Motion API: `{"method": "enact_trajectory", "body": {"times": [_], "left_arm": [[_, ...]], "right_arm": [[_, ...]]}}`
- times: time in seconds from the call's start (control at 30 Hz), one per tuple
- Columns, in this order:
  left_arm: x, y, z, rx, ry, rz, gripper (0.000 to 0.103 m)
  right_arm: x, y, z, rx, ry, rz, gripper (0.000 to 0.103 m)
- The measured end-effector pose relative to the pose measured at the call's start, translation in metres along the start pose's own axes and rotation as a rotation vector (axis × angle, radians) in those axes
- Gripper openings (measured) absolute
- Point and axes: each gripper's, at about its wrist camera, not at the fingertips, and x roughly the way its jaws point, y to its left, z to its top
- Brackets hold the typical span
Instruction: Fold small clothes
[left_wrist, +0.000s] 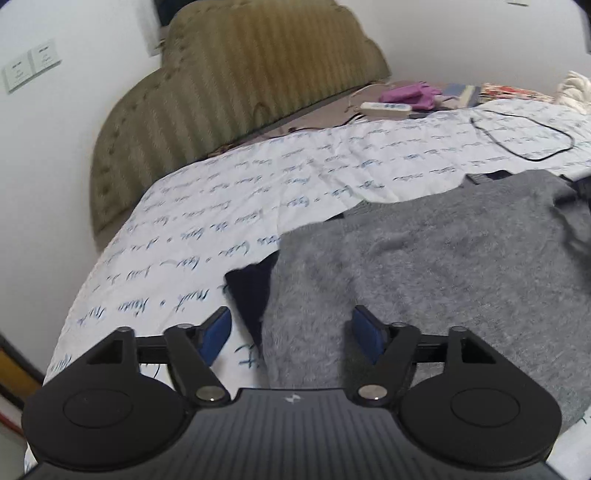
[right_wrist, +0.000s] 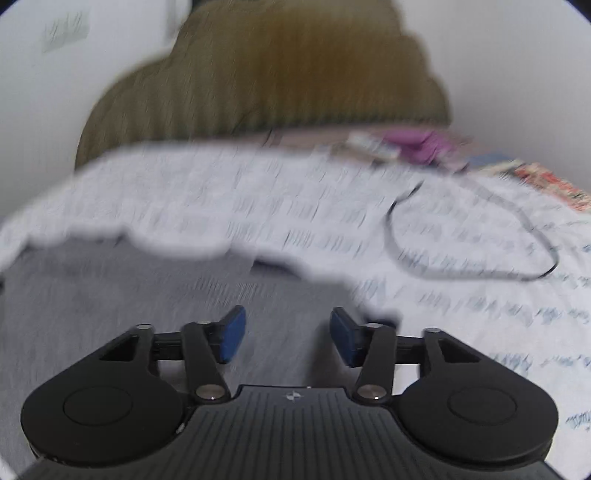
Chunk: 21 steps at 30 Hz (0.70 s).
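Note:
A fuzzy grey garment (left_wrist: 424, 273) lies spread on the white sheet with blue script (left_wrist: 229, 206). A dark navy piece (left_wrist: 251, 291) sticks out from under its left edge. My left gripper (left_wrist: 290, 328) is open and empty, just above the garment's left edge. In the blurred right wrist view the same grey garment (right_wrist: 129, 295) fills the lower left. My right gripper (right_wrist: 286, 332) is open and empty over the garment's right part.
An olive padded headboard (left_wrist: 236, 92) stands against the white wall. A black cable loop (left_wrist: 524, 136) lies on the sheet at the right, also in the right wrist view (right_wrist: 461, 240). A purple cloth (left_wrist: 410, 92), a white power strip (left_wrist: 384, 109) and books sit at the far edge.

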Motion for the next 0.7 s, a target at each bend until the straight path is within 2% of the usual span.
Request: {"method": "enact_trajectory", "body": {"times": [0.03, 0.07, 0.1, 0.17, 0.2, 0.3, 0.37, 0.5, 0.57, 0.7], "left_arm": [[0.0, -0.001, -0.001, -0.002, 0.007, 0.016, 0.074], [0.0, -0.002, -0.003, -0.006, 0.014, 0.027, 0.075], [-0.002, -0.002, -0.005, -0.014, 0.017, 0.034, 0.075], [-0.004, -0.002, -0.008, -0.022, 0.017, 0.039, 0.081], [-0.005, -0.003, -0.011, -0.018, 0.017, 0.05, 0.082], [-0.007, -0.006, -0.016, 0.006, 0.017, 0.07, 0.082], [-0.008, -0.008, -0.02, 0.009, 0.019, 0.071, 0.082], [-0.011, -0.008, -0.026, 0.004, 0.022, 0.068, 0.082], [-0.013, -0.008, -0.029, 0.003, 0.021, 0.067, 0.083], [-0.017, -0.008, -0.034, 0.0, 0.021, 0.065, 0.084]], "right_arm": [[0.009, 0.006, -0.003, -0.022, 0.053, -0.033, 0.073], [0.014, 0.008, -0.008, -0.035, 0.064, -0.072, 0.074], [0.012, 0.009, -0.01, -0.025, 0.049, -0.098, 0.079], [-0.001, 0.013, -0.01, 0.0, 0.021, -0.141, 0.079], [-0.009, 0.018, -0.011, -0.007, -0.002, -0.133, 0.08], [-0.031, 0.035, -0.018, -0.044, -0.049, -0.079, 0.091], [-0.041, 0.044, -0.025, -0.084, -0.059, -0.049, 0.091], [-0.049, 0.062, -0.038, -0.152, -0.014, -0.002, 0.093], [-0.049, 0.07, -0.046, -0.174, 0.015, -0.011, 0.093], [-0.043, 0.065, -0.058, -0.145, 0.043, -0.014, 0.095]]}}
